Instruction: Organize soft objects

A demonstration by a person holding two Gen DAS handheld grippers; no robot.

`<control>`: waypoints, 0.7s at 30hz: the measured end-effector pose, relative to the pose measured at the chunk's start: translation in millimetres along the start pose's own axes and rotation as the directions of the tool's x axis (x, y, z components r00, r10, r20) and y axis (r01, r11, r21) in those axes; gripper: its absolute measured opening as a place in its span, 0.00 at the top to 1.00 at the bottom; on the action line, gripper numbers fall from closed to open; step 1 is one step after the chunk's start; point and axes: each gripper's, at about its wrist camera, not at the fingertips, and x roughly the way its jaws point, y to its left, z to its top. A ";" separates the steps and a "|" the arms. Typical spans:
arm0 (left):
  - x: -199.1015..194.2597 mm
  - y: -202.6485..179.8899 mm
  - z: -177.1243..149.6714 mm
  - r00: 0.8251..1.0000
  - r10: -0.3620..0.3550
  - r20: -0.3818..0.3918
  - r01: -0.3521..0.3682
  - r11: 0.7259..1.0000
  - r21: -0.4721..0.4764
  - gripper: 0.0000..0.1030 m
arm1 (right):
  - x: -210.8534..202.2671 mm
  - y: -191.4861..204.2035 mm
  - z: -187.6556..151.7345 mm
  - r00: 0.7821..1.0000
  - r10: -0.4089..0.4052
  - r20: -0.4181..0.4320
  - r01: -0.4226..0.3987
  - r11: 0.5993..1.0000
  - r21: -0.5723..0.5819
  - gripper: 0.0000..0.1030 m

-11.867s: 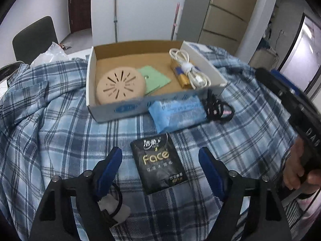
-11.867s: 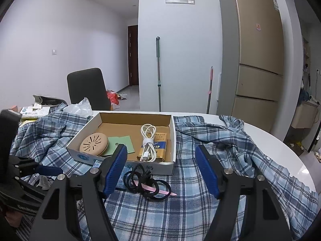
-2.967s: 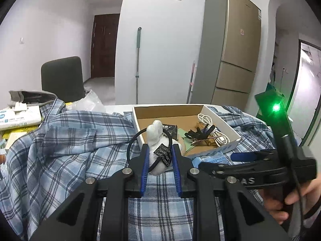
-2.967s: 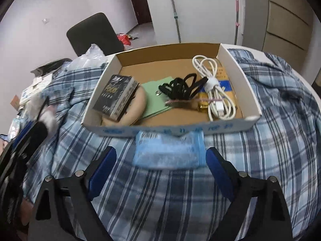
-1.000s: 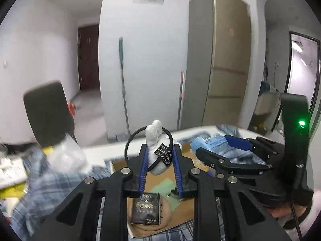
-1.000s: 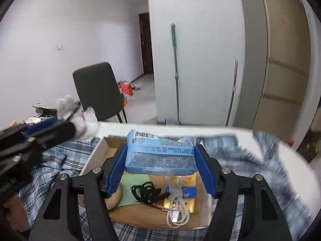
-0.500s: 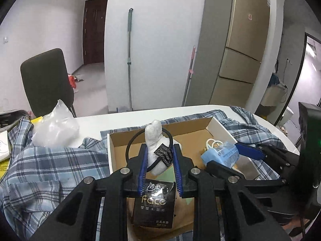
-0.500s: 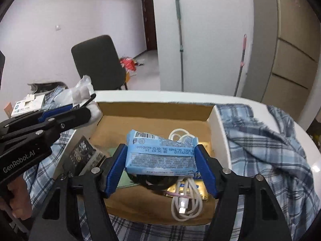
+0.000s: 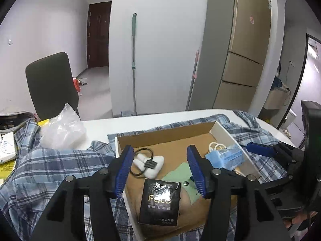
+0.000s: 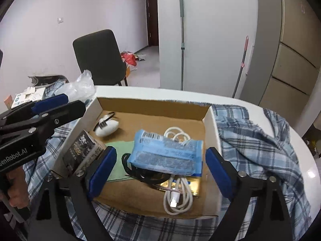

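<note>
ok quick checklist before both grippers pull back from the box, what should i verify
1. Left gripper open and free of the white soft toy: ok.
2. Toy lying inside the cardboard box: ok.
3. Right gripper open, released from the blue tissue pack: ok.
4. Blue pack settled flat: not ok, it rests on the white cable and black cords.
5. Black tissue pack fully in the box: cannot tell, it leans near the front wall.
6. Grippers clear of each other: ok.
</note>
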 end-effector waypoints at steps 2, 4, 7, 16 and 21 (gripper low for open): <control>-13.5 -1.0 3.5 1.000 -0.005 0.031 0.005 1.000 0.001 0.44 | -11.8 -1.7 3.6 1.000 -0.007 0.024 0.007 1.000 0.001 0.13; -32.1 -3.0 6.2 0.997 0.003 0.083 -0.004 1.000 0.011 0.44 | -26.8 -2.8 6.4 0.998 -0.016 0.053 0.016 1.000 0.002 0.13; -62.5 -5.7 7.4 0.988 0.010 0.156 -0.014 1.000 0.024 0.44 | -52.0 -3.4 8.1 0.994 -0.030 0.109 0.030 1.000 0.004 0.13; -151.9 -11.9 -7.9 0.938 0.041 0.344 -0.050 0.999 0.017 0.21 | -130.4 -6.5 2.2 0.960 -0.021 0.281 0.004 0.998 0.062 0.07; -197.8 -19.4 -33.6 0.878 0.065 0.474 -0.084 0.996 0.019 0.00 | -167.2 -1.6 -13.4 0.914 -0.049 0.403 0.028 0.998 0.059 0.00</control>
